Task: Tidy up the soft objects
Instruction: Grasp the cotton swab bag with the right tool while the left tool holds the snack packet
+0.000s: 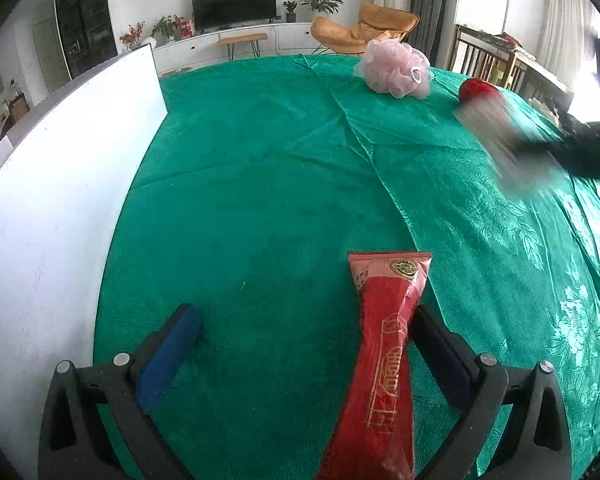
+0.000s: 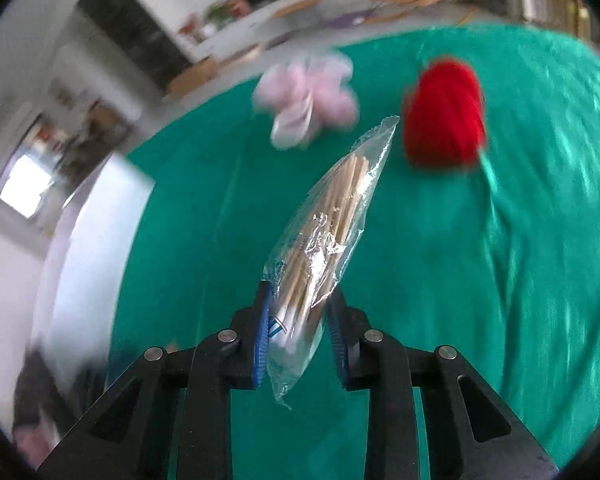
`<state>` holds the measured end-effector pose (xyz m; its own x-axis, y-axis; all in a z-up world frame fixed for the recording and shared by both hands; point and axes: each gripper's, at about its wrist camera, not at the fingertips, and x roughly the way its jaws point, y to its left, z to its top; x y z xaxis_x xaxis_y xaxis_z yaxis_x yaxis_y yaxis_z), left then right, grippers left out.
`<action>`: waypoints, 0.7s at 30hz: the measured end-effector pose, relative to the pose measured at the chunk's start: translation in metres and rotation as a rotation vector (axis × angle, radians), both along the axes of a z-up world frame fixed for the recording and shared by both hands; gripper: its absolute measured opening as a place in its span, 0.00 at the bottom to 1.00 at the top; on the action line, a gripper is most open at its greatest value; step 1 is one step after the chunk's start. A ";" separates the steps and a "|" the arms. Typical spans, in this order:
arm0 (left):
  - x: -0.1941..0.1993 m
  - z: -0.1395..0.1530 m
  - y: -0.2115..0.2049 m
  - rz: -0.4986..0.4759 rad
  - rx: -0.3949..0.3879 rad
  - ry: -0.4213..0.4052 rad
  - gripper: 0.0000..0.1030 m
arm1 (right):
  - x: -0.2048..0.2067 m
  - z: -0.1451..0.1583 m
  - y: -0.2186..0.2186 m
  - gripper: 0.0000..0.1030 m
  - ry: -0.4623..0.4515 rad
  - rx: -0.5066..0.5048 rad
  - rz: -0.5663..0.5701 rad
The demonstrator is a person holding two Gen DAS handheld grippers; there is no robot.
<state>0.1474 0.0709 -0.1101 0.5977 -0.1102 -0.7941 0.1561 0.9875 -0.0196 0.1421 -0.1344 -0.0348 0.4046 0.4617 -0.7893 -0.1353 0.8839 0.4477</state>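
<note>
My right gripper (image 2: 300,292) is shut on a clear plastic bag of cotton swabs (image 2: 332,216), which sticks out ahead above the green tablecloth (image 2: 500,280). Beyond it lie a pink mesh bath pouf (image 2: 308,100) and a red ball of yarn (image 2: 444,116). My left gripper (image 1: 304,312) stands open low over the cloth. A red plastic packet (image 1: 384,340) lies between its fingers, against the right one. In the left wrist view the pouf (image 1: 396,68) and the yarn (image 1: 476,89) sit at the far right, with the swab bag (image 1: 500,140) a blur in front of them.
A white board (image 1: 60,200) stands upright along the table's left side. A dark sleeve (image 1: 580,152) reaches in from the right. Behind the table are a TV stand, an orange chair (image 1: 364,28) and wooden chairs.
</note>
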 end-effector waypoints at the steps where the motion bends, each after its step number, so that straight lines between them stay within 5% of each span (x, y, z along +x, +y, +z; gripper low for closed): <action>1: 0.000 0.000 0.000 0.000 0.000 0.000 1.00 | -0.016 -0.003 -0.008 0.27 0.015 0.017 0.020; 4: 0.000 0.000 0.000 0.001 -0.001 0.000 1.00 | -0.072 -0.019 -0.036 0.28 0.038 0.048 0.063; 8: 0.000 0.000 0.000 0.001 -0.001 0.000 1.00 | -0.124 -0.021 -0.074 0.70 -0.054 -0.042 -0.058; 14: 0.000 0.000 0.000 0.001 -0.001 0.000 1.00 | -0.158 0.002 -0.079 0.72 -0.197 -0.125 -0.234; 21: 0.000 0.000 0.000 0.002 -0.001 0.000 1.00 | -0.104 -0.005 -0.003 0.74 -0.119 -0.281 -0.162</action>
